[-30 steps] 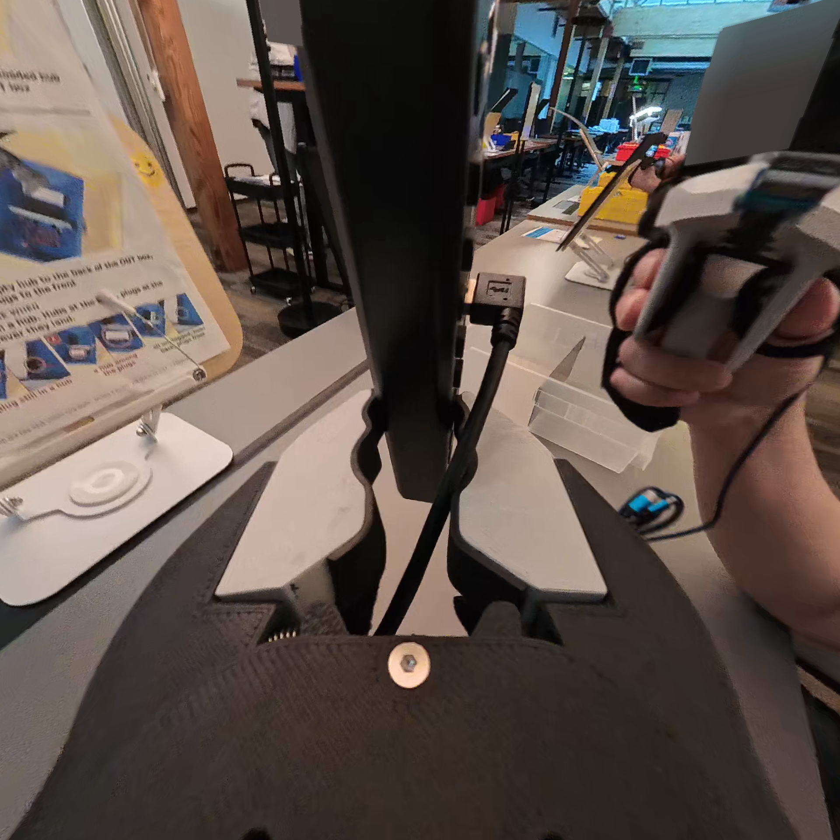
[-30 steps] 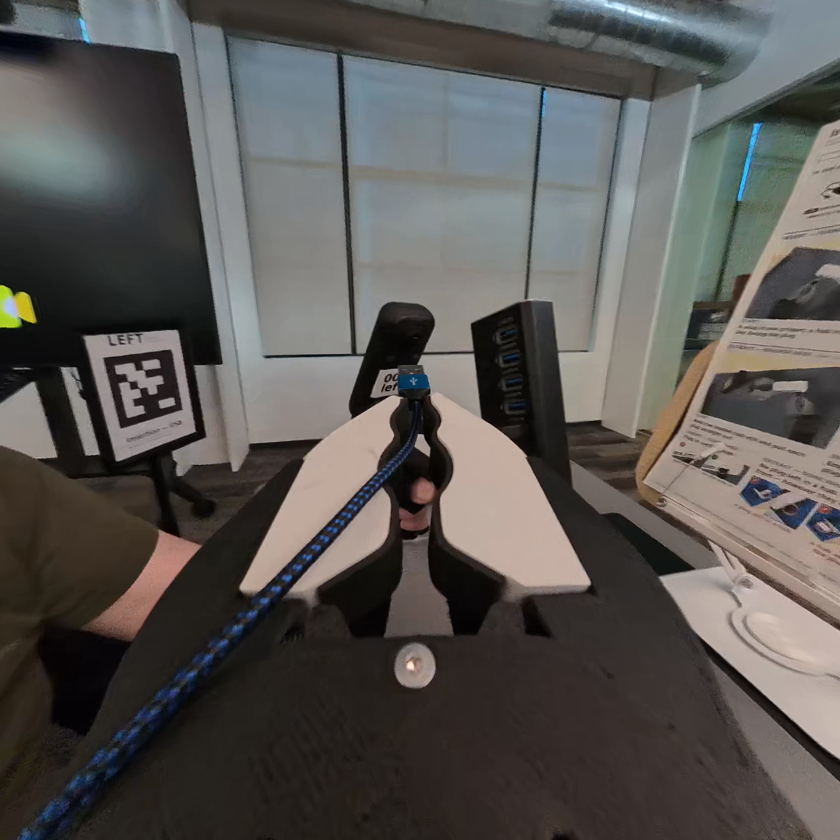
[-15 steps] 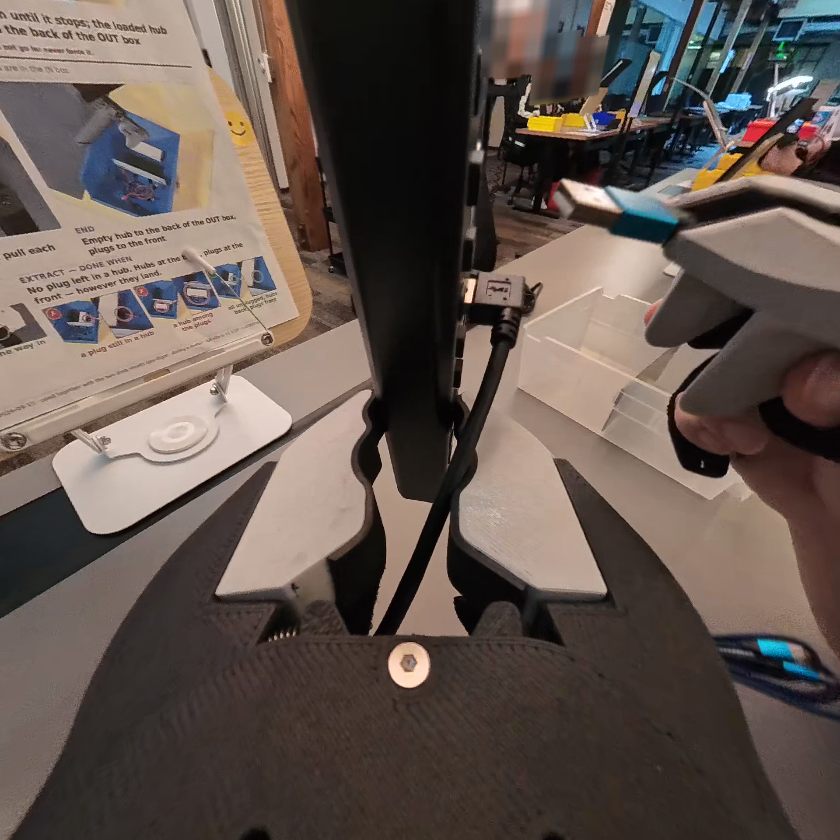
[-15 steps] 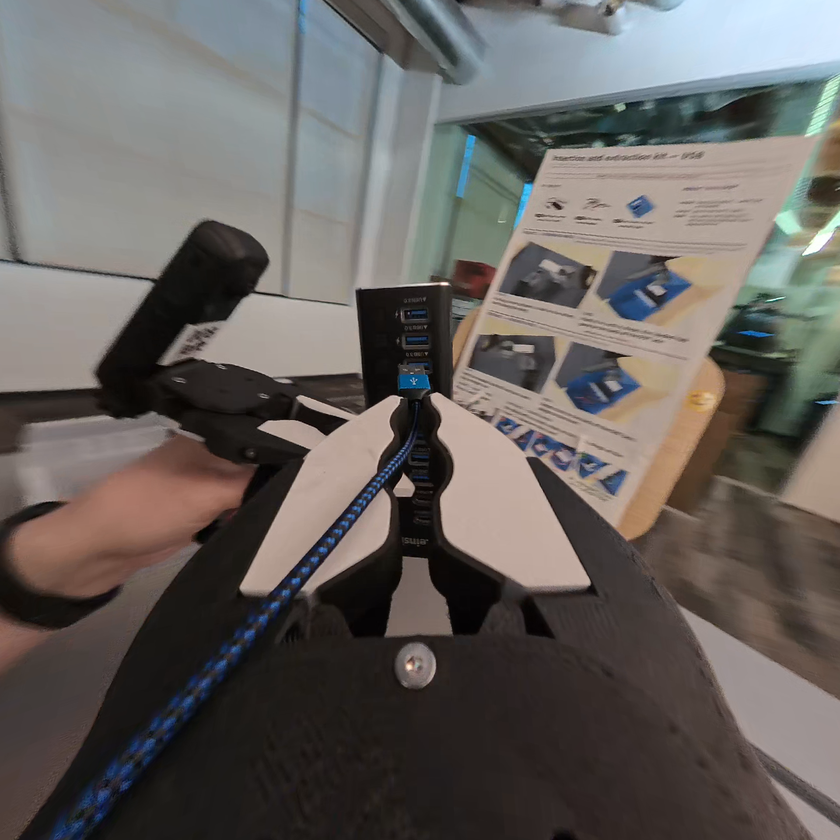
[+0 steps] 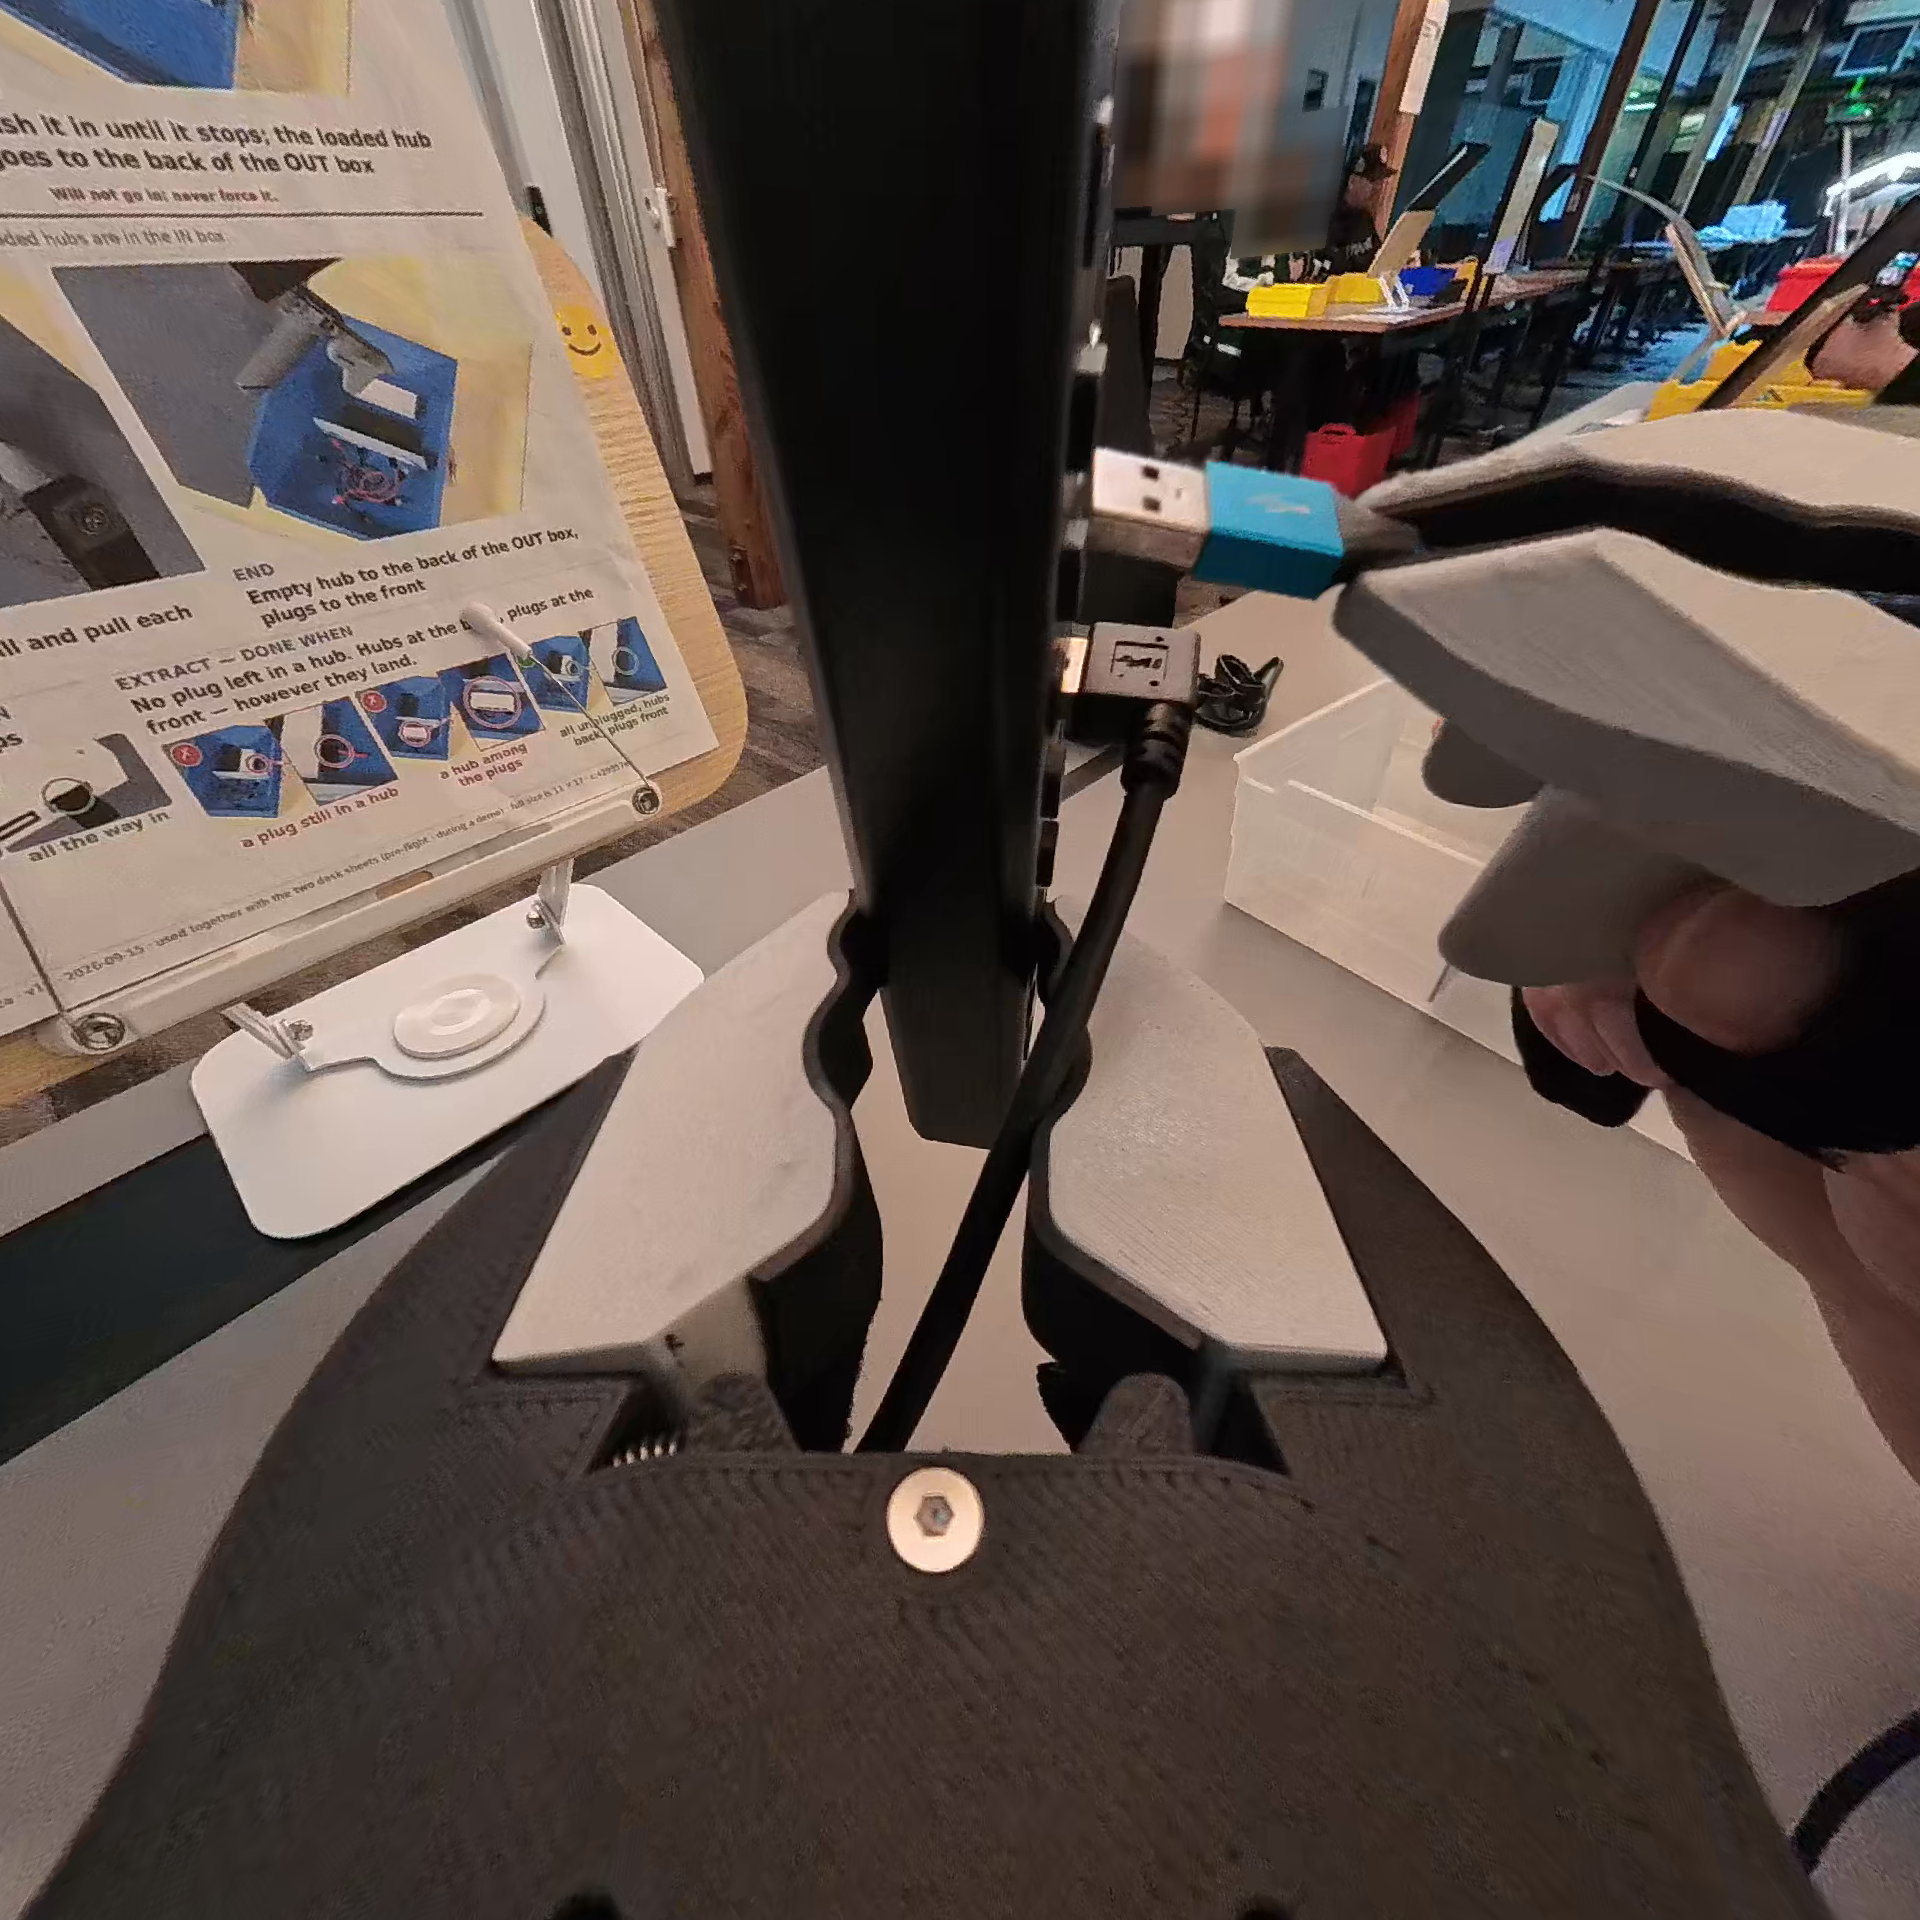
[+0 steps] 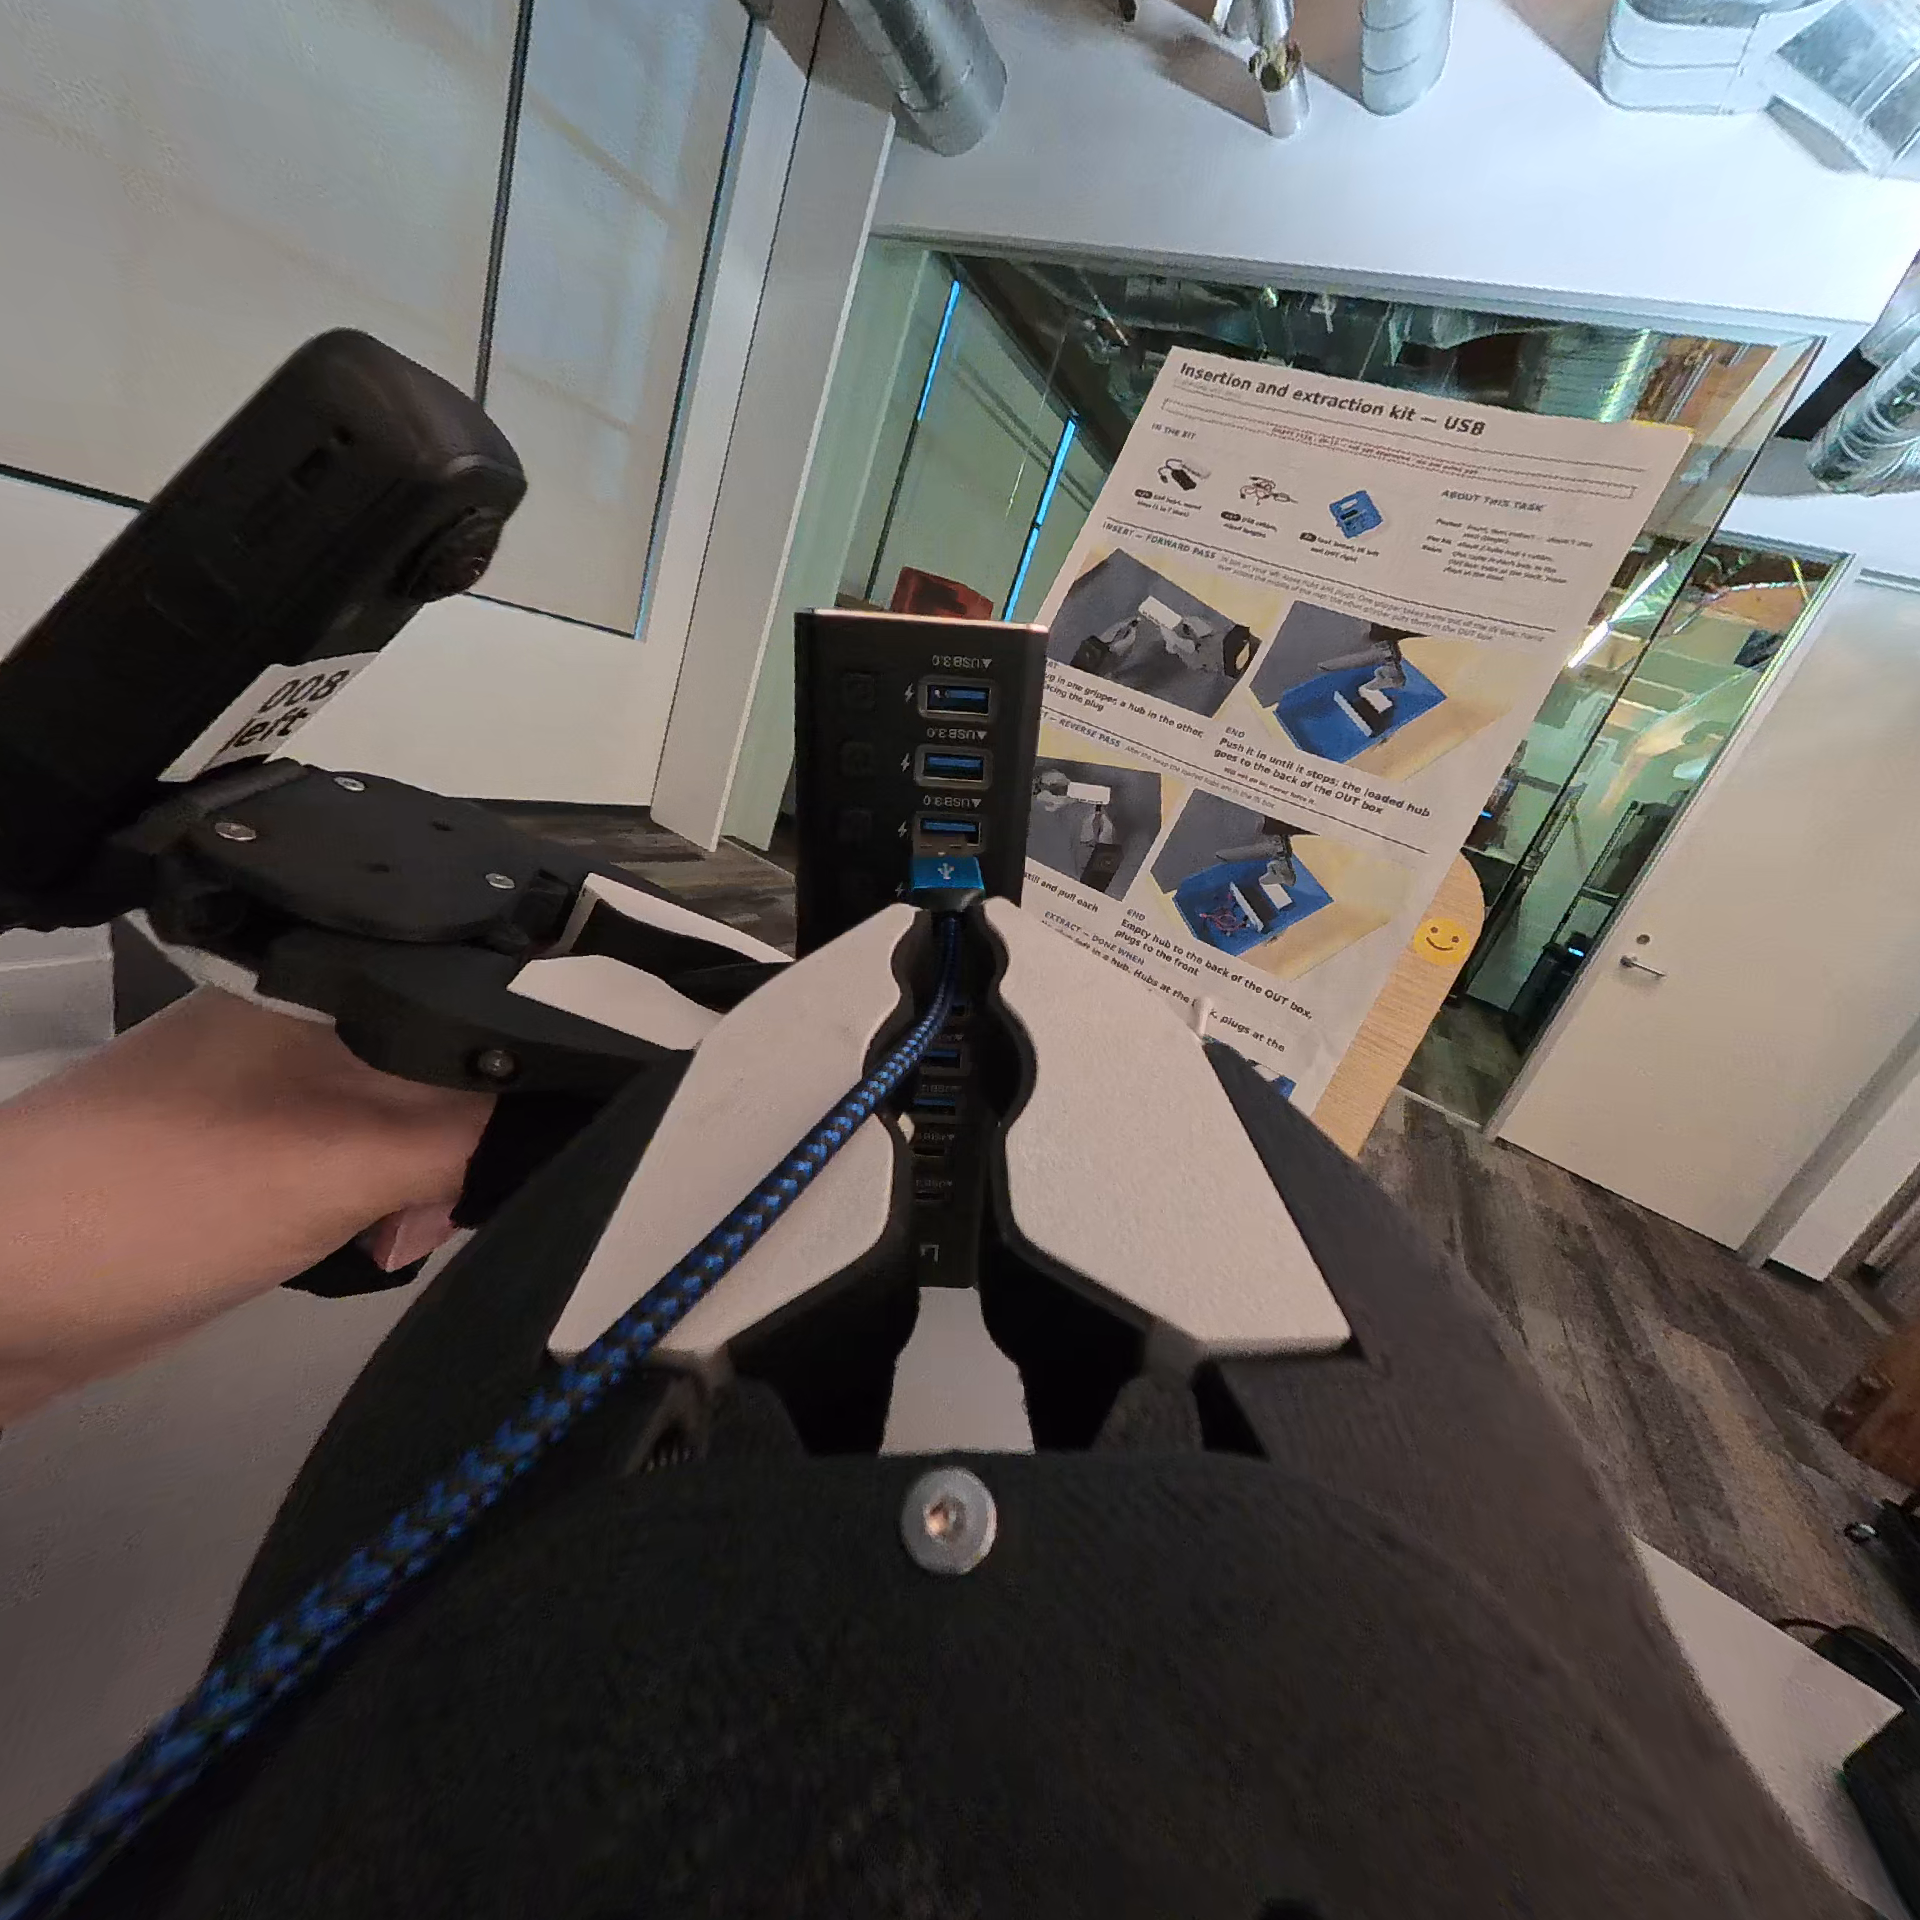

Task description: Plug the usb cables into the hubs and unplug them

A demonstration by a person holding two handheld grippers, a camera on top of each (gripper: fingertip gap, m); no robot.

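My left gripper (image 5: 951, 935) is shut on the lower end of a tall black USB hub (image 5: 904, 520) and holds it upright. A black cable (image 5: 1081, 987) with an angled plug (image 5: 1138, 665) sits in a port on the hub's right side. My right gripper (image 6: 945, 920) is shut on the blue plug (image 6: 945, 878) of a blue-black braided cable (image 6: 727, 1195). The plug's metal tip (image 5: 1148, 499) is at the hub's port face, with most of the metal showing. In the right wrist view the hub (image 6: 914, 727) shows a column of blue ports above the plug.
An instruction sheet on a stand (image 5: 312, 520) with a white base (image 5: 416, 1049) stands left of the hub on the grey table (image 5: 1507, 1195). A clear plastic bin (image 5: 1351, 831) sits at the right. A hand holds the left gripper (image 6: 623, 966) in the right wrist view. The gap from one gripper's tips to the other's is roughly 8 centimetres.
My right gripper has swung in from the right and brought the blue plug up to the hub's port side. My left gripper has kept its hold on the hub while turning.
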